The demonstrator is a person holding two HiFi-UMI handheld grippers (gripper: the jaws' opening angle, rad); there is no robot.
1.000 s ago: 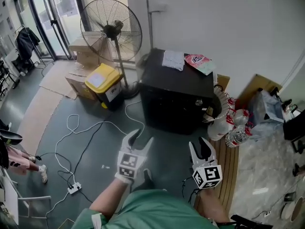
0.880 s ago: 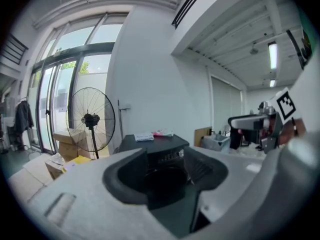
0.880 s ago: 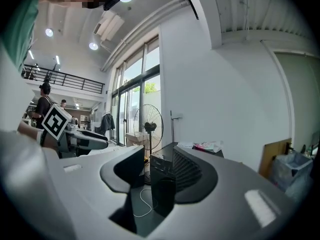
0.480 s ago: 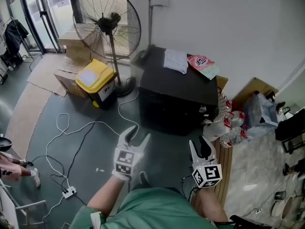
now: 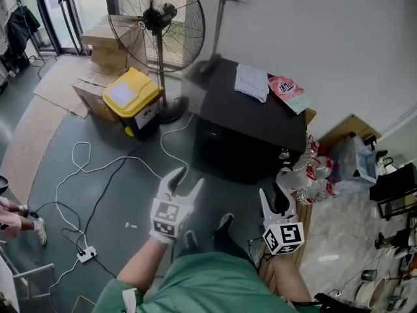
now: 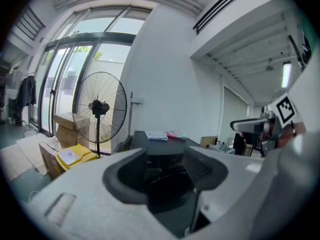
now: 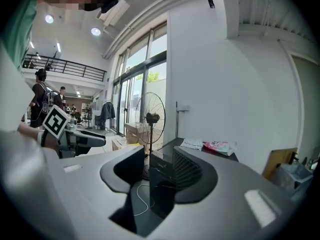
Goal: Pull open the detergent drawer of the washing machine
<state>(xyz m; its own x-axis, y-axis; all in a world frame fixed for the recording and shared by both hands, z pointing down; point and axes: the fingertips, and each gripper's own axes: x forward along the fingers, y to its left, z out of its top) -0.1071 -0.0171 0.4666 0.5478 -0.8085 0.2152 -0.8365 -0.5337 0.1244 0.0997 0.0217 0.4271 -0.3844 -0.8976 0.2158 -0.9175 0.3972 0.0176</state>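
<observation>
The detergent drawer does not show as a separate part on the dark front of the washing machine [image 5: 251,119], a black, matte, square-edged box standing right of centre in the head view against the white wall. By my judgement, the pull has not begun. The drawer still has to be found, reached, gripped and drawn out. At the left of the frame, thin white and black cables [image 5: 98,171] loop over the smooth grey floor to a small white power strip [image 5: 85,253]. Towards the upper left are brown cardboard boxes [image 5: 107,41] and a glossy yellow-lidded bin [image 5: 132,96]. Beside them stands a pedestal fan [image 5: 156,21] with a round wire cage. Below centre, the left gripper [image 5: 186,178], made of pale moulded plastic, has its fingers spread with nothing between them, and it is well apart from the machine. On the machine's flat top lie a crumpled white cloth [image 5: 252,82] and a shiny pink packet [image 5: 288,88]. The right gripper [image 5: 273,197] also has its ribbed dark fingers apart and empty, short of the front panel. Clear plastic bottles [image 5: 314,186] cluster at the machine's right.
</observation>
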